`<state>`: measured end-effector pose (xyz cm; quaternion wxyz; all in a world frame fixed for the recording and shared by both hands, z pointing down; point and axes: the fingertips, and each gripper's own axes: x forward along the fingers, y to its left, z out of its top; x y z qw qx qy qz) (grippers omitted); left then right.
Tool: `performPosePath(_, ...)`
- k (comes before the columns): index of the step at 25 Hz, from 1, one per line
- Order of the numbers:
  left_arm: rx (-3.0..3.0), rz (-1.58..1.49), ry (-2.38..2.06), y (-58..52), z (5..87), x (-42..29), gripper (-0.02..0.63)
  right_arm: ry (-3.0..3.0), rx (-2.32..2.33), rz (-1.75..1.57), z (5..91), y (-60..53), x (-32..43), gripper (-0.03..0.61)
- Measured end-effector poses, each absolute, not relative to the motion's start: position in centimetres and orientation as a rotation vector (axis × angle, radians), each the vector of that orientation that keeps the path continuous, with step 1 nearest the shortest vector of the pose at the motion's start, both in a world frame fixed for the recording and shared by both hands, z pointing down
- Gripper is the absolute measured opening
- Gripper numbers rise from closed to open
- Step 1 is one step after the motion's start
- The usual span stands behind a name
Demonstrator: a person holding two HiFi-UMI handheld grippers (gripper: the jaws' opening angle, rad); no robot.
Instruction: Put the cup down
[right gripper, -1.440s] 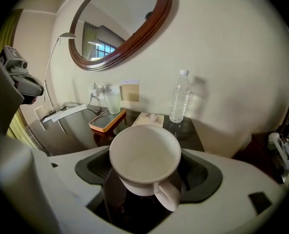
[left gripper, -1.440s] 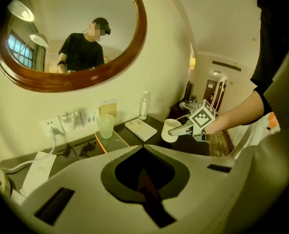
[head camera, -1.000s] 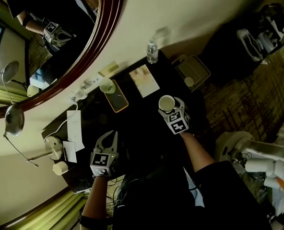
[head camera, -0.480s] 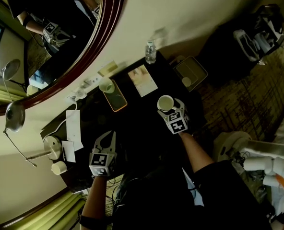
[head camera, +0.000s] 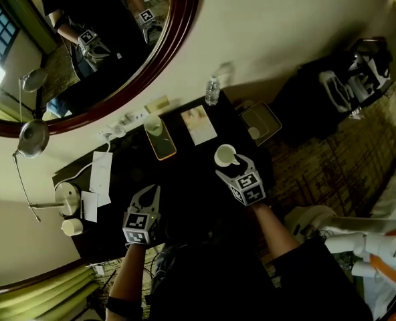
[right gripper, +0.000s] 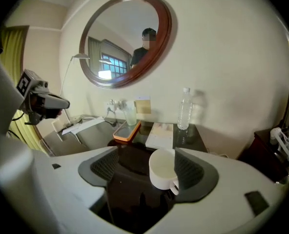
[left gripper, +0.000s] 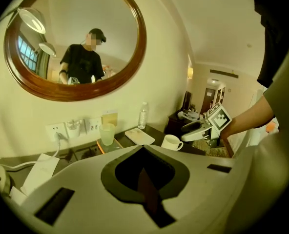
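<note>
The white cup (head camera: 225, 156) stands upright on the dark table (head camera: 184, 179), handle toward me. My right gripper (head camera: 234, 171) hovers just behind and above it. In the right gripper view the cup (right gripper: 163, 168) shows in the gap between the jaws, close by the right pad (right gripper: 188, 172), while the left pad (right gripper: 104, 165) is well off it. The jaws have just been closing a little but neither pad presses on the cup. From the left gripper view, the cup (left gripper: 172, 142) rests on the table with the right gripper (left gripper: 196, 132) beside it. My left gripper (head camera: 152, 191) is shut and empty.
A glass (head camera: 153, 126) stands on an orange tray (head camera: 163, 144) near the wall. A water bottle (head camera: 213, 90) and a white booklet (head camera: 199, 124) lie behind the cup. A lamp (head camera: 65, 196) and papers (head camera: 101, 172) are at the left, a low stand with a tray (head camera: 261, 121) at the right.
The right gripper has let go of the cup and drawn up and back from it. The cup now stands free on the table. The left gripper rose slightly.
</note>
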<state>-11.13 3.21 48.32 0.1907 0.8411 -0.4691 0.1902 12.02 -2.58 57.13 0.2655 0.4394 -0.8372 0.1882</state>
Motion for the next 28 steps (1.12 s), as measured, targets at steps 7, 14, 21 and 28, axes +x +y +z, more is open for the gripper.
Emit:
performPosePath(7, 2.358, 0.486, -1.345, 4.0, 48.8, -12.6, 0.000, -2.439, 1.092, 0.449, 51.6, -1.0, 10.6, 0.058)
performPosePath(14, 2.317, 0.450, -1.399, 4.6, 49.0, -13.0, 0.000, -2.513, 0.962, 0.418, 49.3, 0.6, 9.2, 0.000)
performPosePath(21, 2.322, 0.425, -1.400, 4.5, 48.9, -11.8, 0.000, -2.549, 0.868, 0.457, 49.4, 1.5, 8.8, 0.000)
performPosePath(28, 2.351, 0.385, -1.394, 4.4, 48.3, -11.3, 0.000, -2.541, 0.839, 0.477, 50.3, 1.4, 8.6, 0.000)
